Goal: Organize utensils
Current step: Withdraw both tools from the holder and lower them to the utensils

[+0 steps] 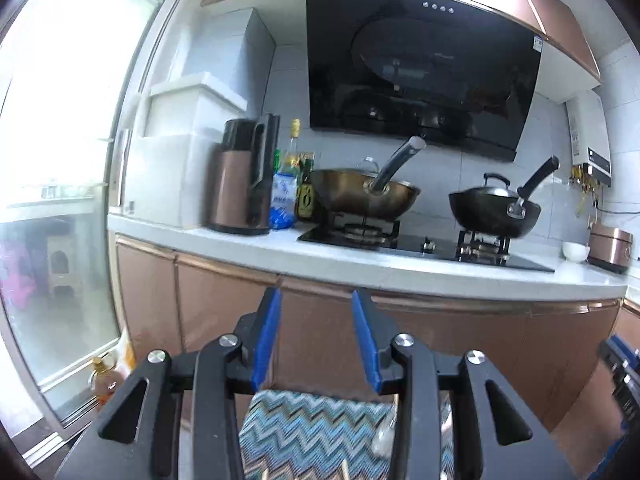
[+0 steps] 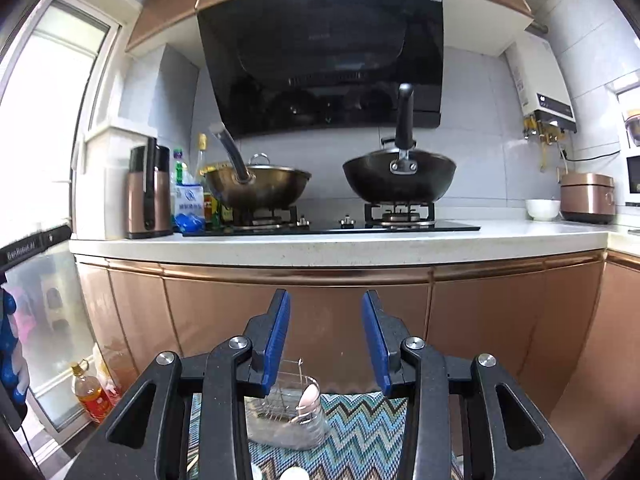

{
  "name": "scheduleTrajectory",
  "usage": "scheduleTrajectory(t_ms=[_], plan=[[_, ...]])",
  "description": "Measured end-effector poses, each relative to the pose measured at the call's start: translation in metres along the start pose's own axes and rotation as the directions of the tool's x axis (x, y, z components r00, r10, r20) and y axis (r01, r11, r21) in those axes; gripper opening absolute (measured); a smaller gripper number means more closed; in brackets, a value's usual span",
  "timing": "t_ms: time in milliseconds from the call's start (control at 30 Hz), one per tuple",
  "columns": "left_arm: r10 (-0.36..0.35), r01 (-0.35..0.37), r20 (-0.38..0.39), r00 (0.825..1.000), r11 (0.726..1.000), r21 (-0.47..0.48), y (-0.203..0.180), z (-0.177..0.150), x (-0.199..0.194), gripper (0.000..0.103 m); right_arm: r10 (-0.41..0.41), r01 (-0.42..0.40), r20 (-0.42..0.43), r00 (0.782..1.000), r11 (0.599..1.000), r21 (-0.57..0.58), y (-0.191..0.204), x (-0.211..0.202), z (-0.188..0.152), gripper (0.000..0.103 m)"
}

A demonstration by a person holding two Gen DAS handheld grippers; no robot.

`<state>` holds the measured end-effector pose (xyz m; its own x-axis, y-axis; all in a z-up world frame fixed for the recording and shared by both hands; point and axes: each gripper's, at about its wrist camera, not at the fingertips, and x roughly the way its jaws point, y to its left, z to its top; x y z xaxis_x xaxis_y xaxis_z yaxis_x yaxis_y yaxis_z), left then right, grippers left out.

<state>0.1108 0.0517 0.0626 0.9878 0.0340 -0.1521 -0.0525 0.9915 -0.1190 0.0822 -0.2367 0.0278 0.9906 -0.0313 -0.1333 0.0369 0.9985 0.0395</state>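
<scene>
Both grippers were raised and pointed roughly level at the kitchen counter [image 2: 340, 246]. The left gripper [image 1: 316, 304] had its 2 blue pads parted with nothing between them; the right gripper [image 2: 326, 304] likewise stood spread and empty.

Landmark: the zigzag-patterned mat [image 2: 360, 428], low in both views, below the gripper bodies.

- Clear utensil holder [image 2: 292, 412] stood on the mat, seen in the right wrist view under the right gripper's fingers. It contained a wire insert and 1 pale spoon-like utensil [image 2: 310, 396], leaning; the type could not be told for certain.
- In the left wrist view only a blurred clear object showed at the mat's right part, partly hidden by the gripper body.
- Beyond the mat, copper-coloured cabinet doors [image 2: 300, 312] stood under the counter.
- Above and beyond the mat, on the hob: 1 brass-coloured wok [image 2: 260, 188] to the left, 1 black wok [image 2: 400, 180] to the right, both with handles raised.
- Left of the mat, on the floor: 1 oil bottle [image 2: 90, 394].
</scene>
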Motion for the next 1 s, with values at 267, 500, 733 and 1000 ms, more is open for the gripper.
scheduleTrajectory(t_ms=[267,500,733,1000], plan=[[-0.009,0.019,-0.188,0.982,0.999,0.050,0.028,-0.026,-0.016,0.035,0.044,-0.043,-0.019,0.999,0.999,0.027,-0.001,-0.033,0.001,0.037],[-0.041,0.066,-0.376,0.926,0.996,0.054,0.031,-0.067,0.006,0.035,0.071,-0.065,-0.089,0.994,0.996,0.062,-0.013,-0.031,-0.017,0.037],[-0.089,0.136,-0.601,0.794,0.990,0.033,0.019,-0.130,0.056,0.035,0.077,-0.056,-0.214,0.974,0.993,0.103,-0.028,-0.003,-0.056,0.037],[-0.138,0.178,-0.818,0.558,0.983,-0.044,0.010,-0.210,0.128,0.035,0.241,-0.151,-0.455,0.857,0.962,0.227,-0.038,0.060,-0.128,0.037]])
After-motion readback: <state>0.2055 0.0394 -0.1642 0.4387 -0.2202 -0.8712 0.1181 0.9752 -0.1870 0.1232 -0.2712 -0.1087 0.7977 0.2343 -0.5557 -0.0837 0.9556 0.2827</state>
